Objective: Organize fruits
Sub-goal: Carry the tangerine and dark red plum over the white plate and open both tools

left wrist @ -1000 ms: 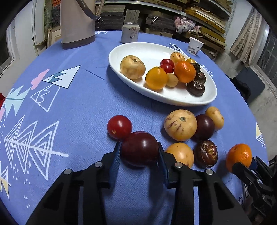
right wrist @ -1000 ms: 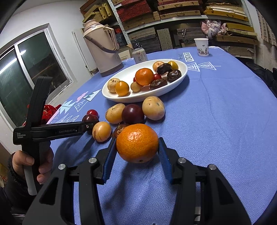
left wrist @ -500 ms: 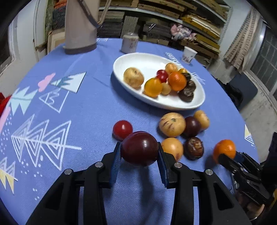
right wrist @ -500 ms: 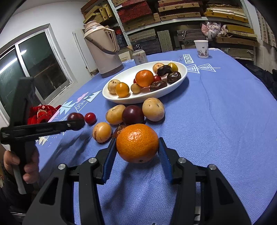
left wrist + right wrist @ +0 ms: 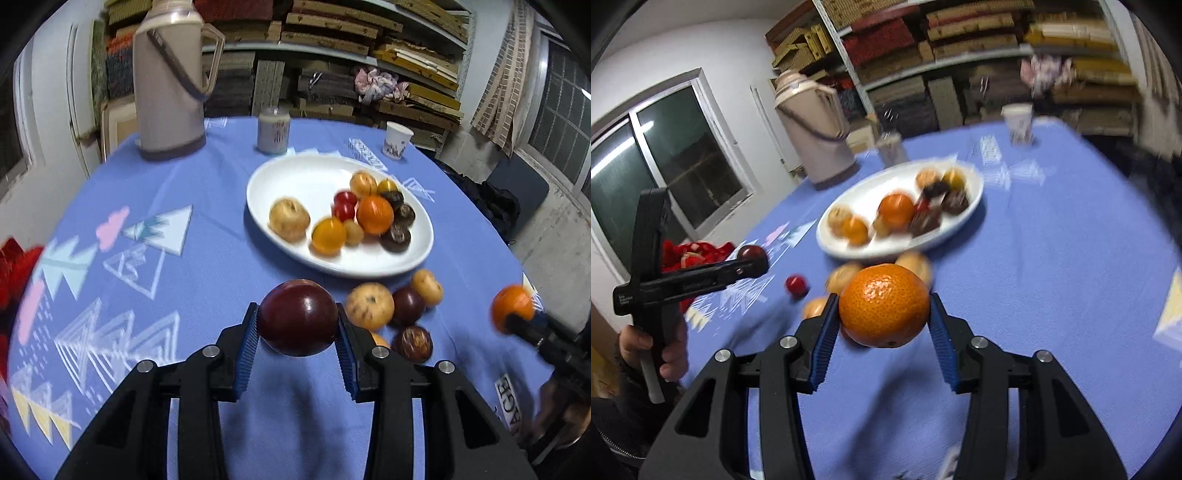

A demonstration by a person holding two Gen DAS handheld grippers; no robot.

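My left gripper (image 5: 297,341) is shut on a dark red plum (image 5: 297,316) and holds it in the air above the blue tablecloth, short of the white oval plate (image 5: 295,177). My right gripper (image 5: 883,326) is shut on an orange mandarin (image 5: 884,305), also lifted; it shows at the right edge of the left wrist view (image 5: 511,308). The plate holds several fruits, among them an orange (image 5: 375,214) and a pale apple (image 5: 289,219). Loose fruits lie in front of the plate, such as a tan pear (image 5: 369,305) and a small red tomato (image 5: 795,285).
A beige thermos (image 5: 168,77), a jar (image 5: 273,130) and a paper cup (image 5: 397,139) stand at the table's far side. Shelves with stacked boxes are behind. A red bundle (image 5: 690,254) lies at the left table edge.
Both grippers have lifted their fruits off the table and moved toward the plate. The red tomato has gone from the left wrist view.
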